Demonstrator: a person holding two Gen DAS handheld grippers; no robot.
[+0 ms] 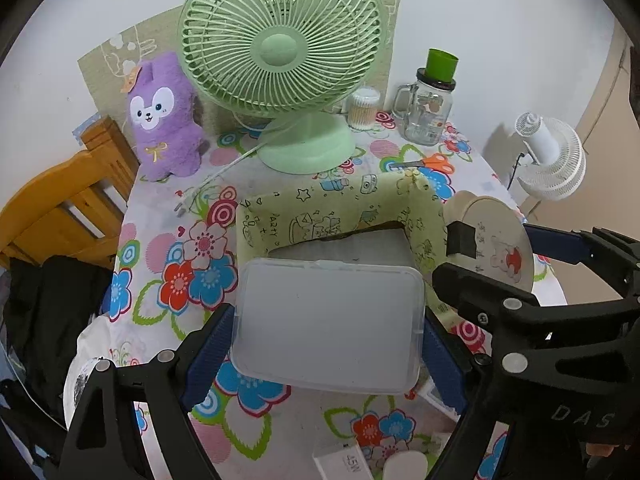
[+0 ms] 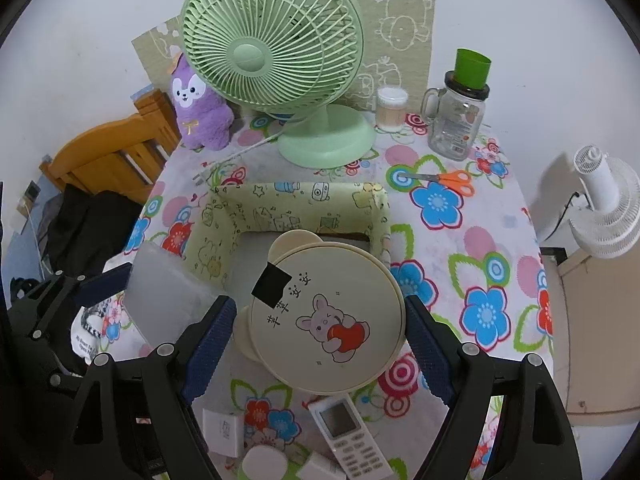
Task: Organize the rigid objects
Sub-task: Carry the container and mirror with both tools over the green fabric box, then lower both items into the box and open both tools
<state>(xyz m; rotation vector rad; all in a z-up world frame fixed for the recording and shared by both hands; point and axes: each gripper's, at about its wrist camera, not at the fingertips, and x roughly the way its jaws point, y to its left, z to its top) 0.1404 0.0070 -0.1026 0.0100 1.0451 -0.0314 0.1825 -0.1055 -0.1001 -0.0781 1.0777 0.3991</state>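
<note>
Floral table [image 2: 460,240]: green fan [image 2: 272,56], jar [image 2: 456,120], scissors [image 2: 444,179], remote [image 2: 352,440].

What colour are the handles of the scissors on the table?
Orange. The scissors show best in the right wrist view.

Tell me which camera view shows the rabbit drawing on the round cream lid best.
The right wrist view: the round cream lid faces the camera between the right gripper jaws, so the whole rabbit with its red apple shows. The left wrist view shows the lid obliquely at the right, the drawing small and partly hidden.
</note>
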